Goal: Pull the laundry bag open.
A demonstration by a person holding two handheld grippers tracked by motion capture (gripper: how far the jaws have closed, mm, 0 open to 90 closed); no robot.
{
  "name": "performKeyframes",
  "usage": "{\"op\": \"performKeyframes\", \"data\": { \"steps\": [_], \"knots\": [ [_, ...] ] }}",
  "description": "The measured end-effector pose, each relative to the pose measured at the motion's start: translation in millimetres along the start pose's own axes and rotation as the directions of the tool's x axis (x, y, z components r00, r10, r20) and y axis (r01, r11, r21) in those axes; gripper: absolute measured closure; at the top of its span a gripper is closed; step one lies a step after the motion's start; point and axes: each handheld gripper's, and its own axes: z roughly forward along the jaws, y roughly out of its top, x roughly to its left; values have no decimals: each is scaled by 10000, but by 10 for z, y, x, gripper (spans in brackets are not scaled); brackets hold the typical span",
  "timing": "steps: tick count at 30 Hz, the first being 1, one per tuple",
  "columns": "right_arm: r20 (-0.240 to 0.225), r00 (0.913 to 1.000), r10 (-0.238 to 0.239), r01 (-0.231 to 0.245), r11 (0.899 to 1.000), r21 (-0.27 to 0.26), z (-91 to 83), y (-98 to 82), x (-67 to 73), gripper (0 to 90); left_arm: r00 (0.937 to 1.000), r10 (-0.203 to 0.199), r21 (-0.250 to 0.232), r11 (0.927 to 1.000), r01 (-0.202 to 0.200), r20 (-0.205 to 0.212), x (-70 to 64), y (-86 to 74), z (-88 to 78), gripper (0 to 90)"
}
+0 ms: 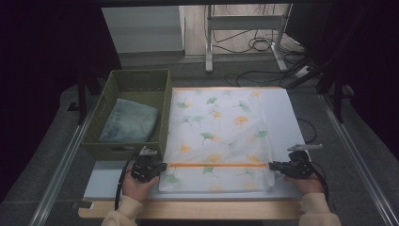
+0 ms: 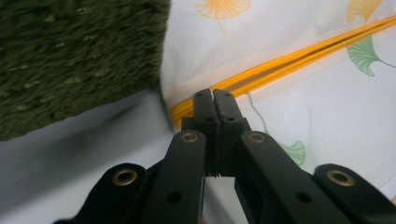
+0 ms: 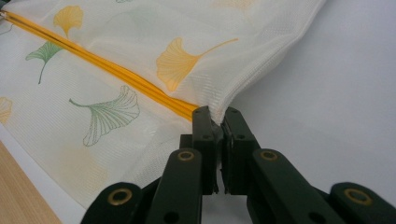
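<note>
— Two grippers, one at each end of the orange zipper (image 1: 216,165). What does the left gripper (image 1: 162,166) have?

— Its jaws are pressed together on the zipper's end, at the mesh bag's (image 1: 221,127) 9 o'clock edge. In the left gripper view the tips (image 2: 214,100) meet right where the orange band (image 2: 280,70) starts.

— And the right gripper (image 1: 271,165)?

— Clamped narrow on the bag's corner at the other zipper end, toward 3 o'clock. In the right gripper view the white mesh (image 3: 219,112) is pinched between the jaws (image 3: 215,116).

— Where does the bag lie?

— Flat on the white table (image 1: 282,122), in the middle, printed with green and orange ginkgo leaves. The zipper runs across it near its 6 o'clock edge, stretched straight between the two grippers.

— Anything beside it?

— At 9 o'clock of the bag stands a green woven basket (image 1: 136,77), touching the bag's edge, with folded pale denim (image 1: 129,122) inside it. The left gripper sits just off the basket's near corner.
</note>
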Motion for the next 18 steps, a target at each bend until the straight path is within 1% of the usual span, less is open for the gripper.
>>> {"op": "performKeyframes", "data": {
  "steps": [5, 8, 9, 12, 14, 17, 18],
  "knots": [
    [-7, 10000, 10, -10, 10000, 7, -1, 0, 2, 852, 9996, 121, -164, 9998, -125, -241, 38, -25, -51, 900],
    [-10, 10000, 7, -7, 10000, -41, -6, 5, 8, 852, 9998, 4, -187, 9998, -8, -214, 103, -41, -65, 900],
    [1, 10000, 16, -16, 10000, -41, -6, 4, 8, 852, 9997, -22, -176, 9998, 17, -261, 128, -48, -71, 900],
    [-57, 10000, 5, -5, 10000, -29, 6, 1, 10, 852, 9996, -279, -221, 9994, 280, 55, 207, -73, -97, 900],
    [-30, 10000, -27, 27, 10000, 26, 13, 6, 19, 852, 9997, -228, -226, 9995, 230, 71, 208, -79, -97, 900],
    [32, 10000, -66, 66, 9999, 75, 18, 6, 21, 850, 10000, -19, -253, 9997, 17, -74, 170, -92, -83, 900],
    [33, 10000, -64, 64, 9999, 107, 15, 5, 22, 849, 10000, -7, -297, 9996, 4, -83, 157, -96, -84, 895]
  ]
}}
